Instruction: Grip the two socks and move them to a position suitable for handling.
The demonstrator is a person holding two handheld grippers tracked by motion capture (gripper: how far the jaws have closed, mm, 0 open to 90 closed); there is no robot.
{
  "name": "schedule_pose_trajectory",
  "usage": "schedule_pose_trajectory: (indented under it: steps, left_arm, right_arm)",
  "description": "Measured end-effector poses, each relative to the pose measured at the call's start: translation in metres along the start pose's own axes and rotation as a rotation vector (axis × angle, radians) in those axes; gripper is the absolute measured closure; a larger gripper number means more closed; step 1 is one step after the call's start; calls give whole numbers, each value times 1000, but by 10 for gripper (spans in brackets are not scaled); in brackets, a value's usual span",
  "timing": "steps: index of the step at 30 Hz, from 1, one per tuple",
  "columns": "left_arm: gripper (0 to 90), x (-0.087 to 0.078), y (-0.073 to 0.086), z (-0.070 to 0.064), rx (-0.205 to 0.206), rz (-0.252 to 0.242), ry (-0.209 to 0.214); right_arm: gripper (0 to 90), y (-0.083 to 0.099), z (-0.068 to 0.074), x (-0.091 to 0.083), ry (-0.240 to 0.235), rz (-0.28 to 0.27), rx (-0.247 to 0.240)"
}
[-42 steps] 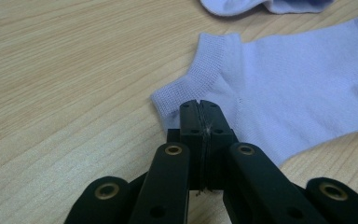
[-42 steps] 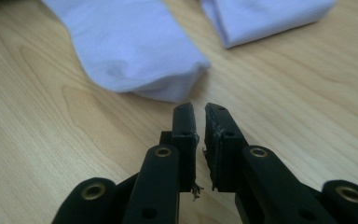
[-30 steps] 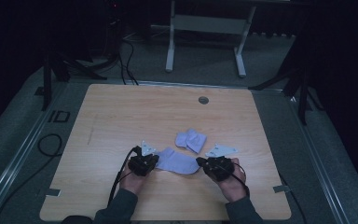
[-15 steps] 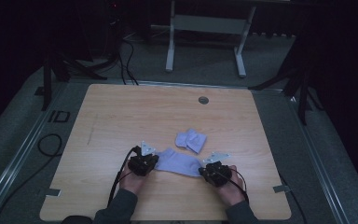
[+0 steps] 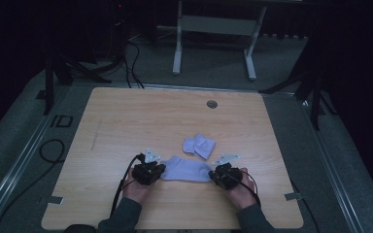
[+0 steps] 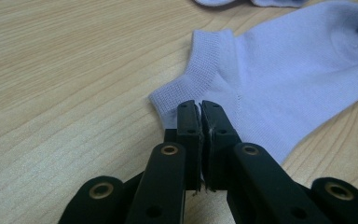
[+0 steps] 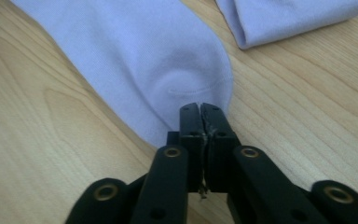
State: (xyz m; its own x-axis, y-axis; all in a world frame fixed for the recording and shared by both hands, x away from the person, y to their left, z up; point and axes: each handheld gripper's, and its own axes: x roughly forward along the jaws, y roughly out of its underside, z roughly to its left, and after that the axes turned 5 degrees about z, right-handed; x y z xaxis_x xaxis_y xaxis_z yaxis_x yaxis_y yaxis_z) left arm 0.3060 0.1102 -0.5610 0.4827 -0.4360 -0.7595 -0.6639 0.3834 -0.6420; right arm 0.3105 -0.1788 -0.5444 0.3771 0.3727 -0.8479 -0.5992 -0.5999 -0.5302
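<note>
At the near edge of the bench [image 5: 107, 126], the person's two forearms enter from below, each hand carrying a claw. The left claw [image 6: 199, 108] is clamped on the cuff end of a flat lavender sock [image 6: 279, 88]; its jaws meet with the ribbed hem pinched between them. The right claw [image 7: 200, 109] is clamped on the toe end of the same sock [image 7: 135, 60], jaws pressed together over the rounded fabric edge. In the high view, the sock [image 5: 187, 170] lies stretched flat on the wood between the left claw [image 5: 156, 171] and the right claw [image 5: 215, 175], in the near half of the bench. Just beyond it lies a folded sock [image 5: 199, 145] of the same colour, close but apart. Farther off, near the far edge, sits a round grommet [image 5: 212, 104].
</note>
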Motion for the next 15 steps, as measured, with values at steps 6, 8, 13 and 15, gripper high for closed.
schedule_pose_trajectory:
  steps: [6, 8, 13, 15]
  left_arm:
    - [850, 1, 0, -2, 2, -6, -7]
    - [849, 1, 0, -2, 4, -4, -7]
    - [847, 0, 0, -1, 3, -1, -3]
    - [846, 1, 0, -1, 3, -2, -2]
  right_arm:
    - [866, -33, 2, -21, 36, -82, -38]
    - [889, -48, -1, -20, 54, -90, -50]
    - [899, -76, -21, 8, 87, -53, 14]
    - [899, -79, -23, 14, 99, -41, 28]
